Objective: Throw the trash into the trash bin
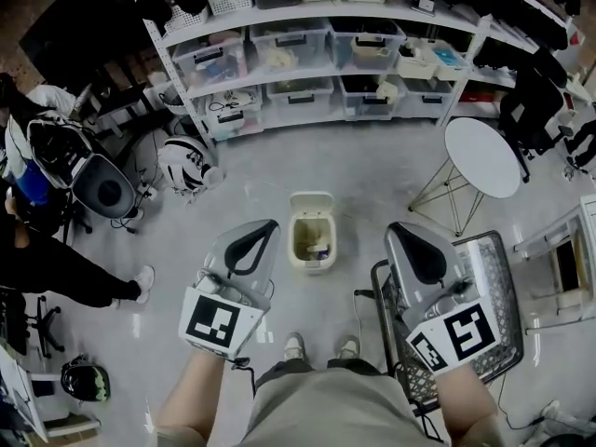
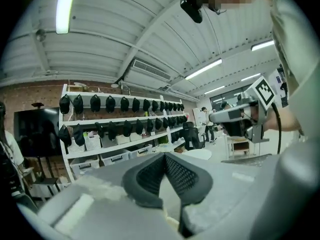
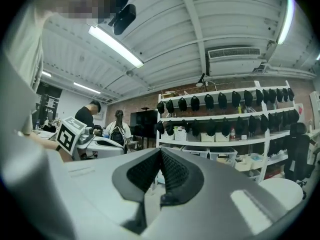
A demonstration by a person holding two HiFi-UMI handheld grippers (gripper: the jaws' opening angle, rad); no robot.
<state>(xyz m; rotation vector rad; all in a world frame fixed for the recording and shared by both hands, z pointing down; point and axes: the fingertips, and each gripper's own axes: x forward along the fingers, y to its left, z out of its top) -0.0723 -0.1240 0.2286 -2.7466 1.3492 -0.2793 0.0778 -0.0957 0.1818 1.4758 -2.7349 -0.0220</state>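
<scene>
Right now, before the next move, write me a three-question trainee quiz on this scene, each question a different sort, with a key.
1. True or false: the lid of the trash bin stands open.
2. What is between the jaws of the right gripper? A) a bottle B) nothing, the jaws are together C) a crumpled bag
3. Fill in: in the head view, the round white table stands to the bin's ___ side.
Key: 1 true; 2 B; 3 right.
</scene>
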